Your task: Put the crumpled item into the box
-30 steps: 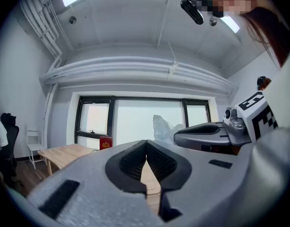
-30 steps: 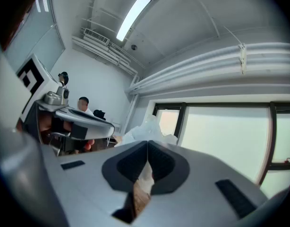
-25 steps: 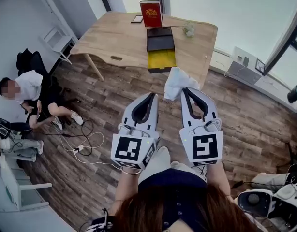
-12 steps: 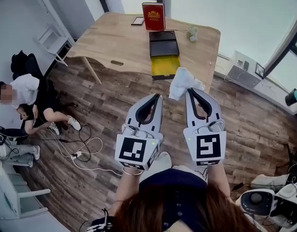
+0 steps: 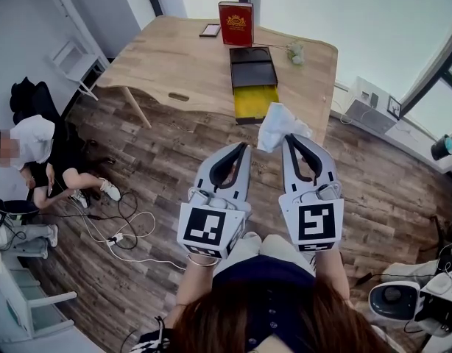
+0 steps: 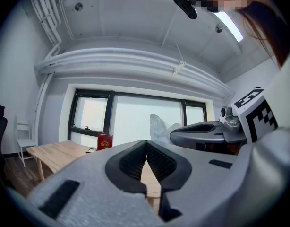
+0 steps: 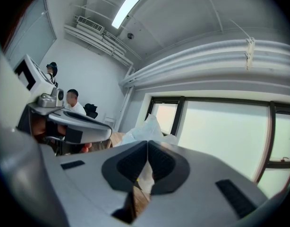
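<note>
The right gripper [image 5: 288, 135] is pinching the crumpled white plastic [image 5: 279, 123] over the floor, near the open yellow-lined box [image 5: 254, 87] on the wooden table [image 5: 174, 57]. The left gripper [image 5: 244, 145] is hanging beside it, jaws pressed together, empty.

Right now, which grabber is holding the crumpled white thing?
The right gripper: the crumpled white item sticks out of its jaws. The left gripper is shut, empty.

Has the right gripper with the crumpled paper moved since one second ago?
Yes. The right gripper carried the paper slightly forward, nearer the open box.
</note>
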